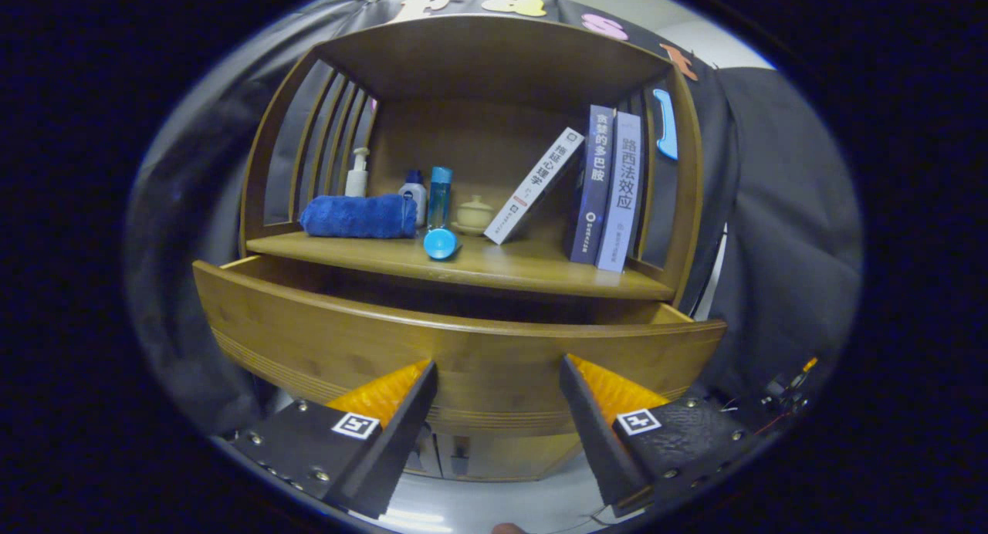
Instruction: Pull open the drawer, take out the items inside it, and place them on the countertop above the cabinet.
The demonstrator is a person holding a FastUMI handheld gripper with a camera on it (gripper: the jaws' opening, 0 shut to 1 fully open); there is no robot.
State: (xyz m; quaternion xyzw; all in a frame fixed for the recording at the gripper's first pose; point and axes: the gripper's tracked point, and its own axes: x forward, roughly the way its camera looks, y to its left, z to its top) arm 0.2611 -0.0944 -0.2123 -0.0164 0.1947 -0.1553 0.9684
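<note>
Drawer (432,341) of pale brown wood stands pulled out from the cabinet (494,63), its broad front panel curving just ahead of the gripper (499,380). Its inside cannot be seen from this low angle, as the front panel hides it. The gripper's two fingers are spread wide apart with nothing between them, and their tips sit in front of the lower part of the drawer front; whether they touch the wood cannot be told.

Above the drawer runs the wooden countertop (494,268), set within an open shelf with slatted sides. On its left lies a rolled blue towel (359,215). Behind the towel stands a white pump bottle (357,173), and just beside it a small bottle with a blue cap (414,190). Next to that, a slim blue bottle (439,210) lies pointing toward the front, its round end at the countertop's edge. A small cream lidded cup (475,213) sits on a saucer near the back. To the right, a white book (533,185) leans against two upright books (607,187), one dark blue, one paler, standing side by side at the shelf's right wall.
</note>
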